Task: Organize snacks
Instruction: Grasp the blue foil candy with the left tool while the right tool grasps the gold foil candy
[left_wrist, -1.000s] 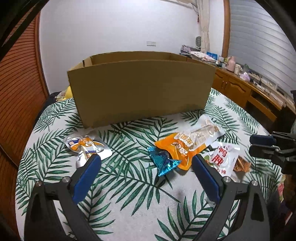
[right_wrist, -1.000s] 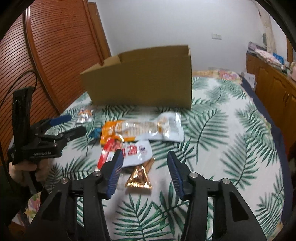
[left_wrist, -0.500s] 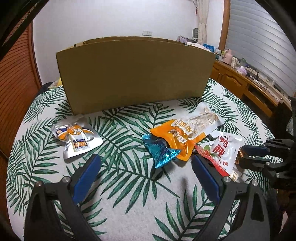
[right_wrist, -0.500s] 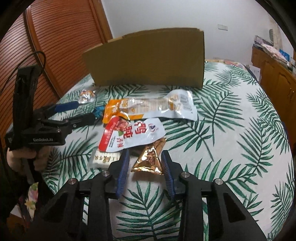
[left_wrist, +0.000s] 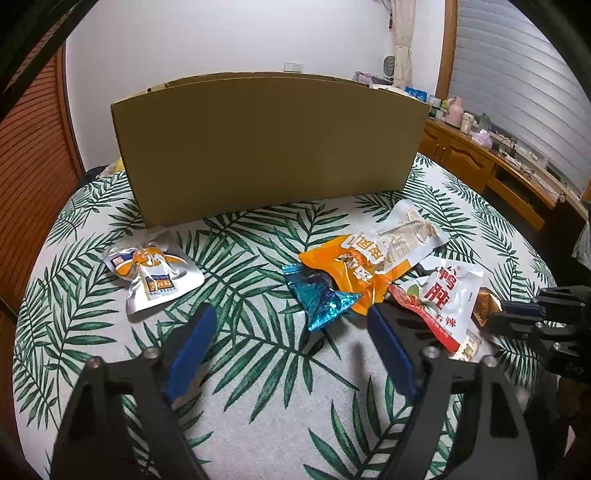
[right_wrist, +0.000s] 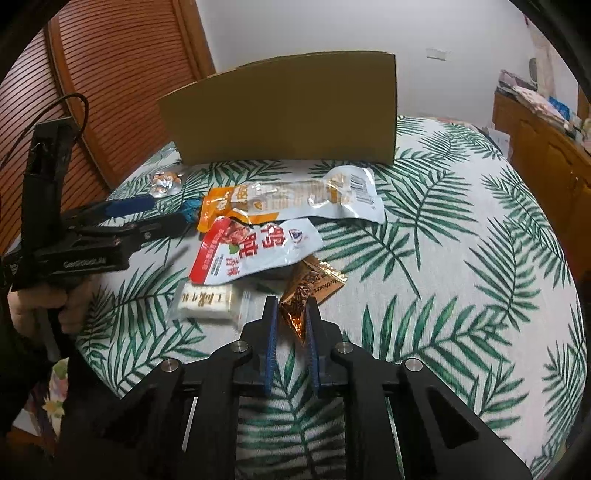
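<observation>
Snack packets lie on a leaf-print tablecloth in front of a cardboard box (left_wrist: 269, 147), which also shows in the right wrist view (right_wrist: 288, 110). My right gripper (right_wrist: 291, 308) is shut on the near corner of a bronze foil packet (right_wrist: 308, 290). Beside it lie a white packet with red print (right_wrist: 255, 251), a small white bar (right_wrist: 205, 301) and a long orange-and-clear packet (right_wrist: 291, 199). My left gripper (left_wrist: 291, 332) is open, just short of a blue foil packet (left_wrist: 321, 297). A silver-and-orange packet (left_wrist: 151, 273) lies to its left.
The table edge curves close behind both grippers. A wooden slatted wall (right_wrist: 110, 74) stands on the left. A wooden sideboard (left_wrist: 487, 170) with clutter runs along the right. My right gripper shows at the right edge of the left wrist view (left_wrist: 532, 314).
My right gripper has moved forward and down and closed its fingers onto the bronze foil packet. My left gripper has come lower and nearer the blue foil packet, still open.
</observation>
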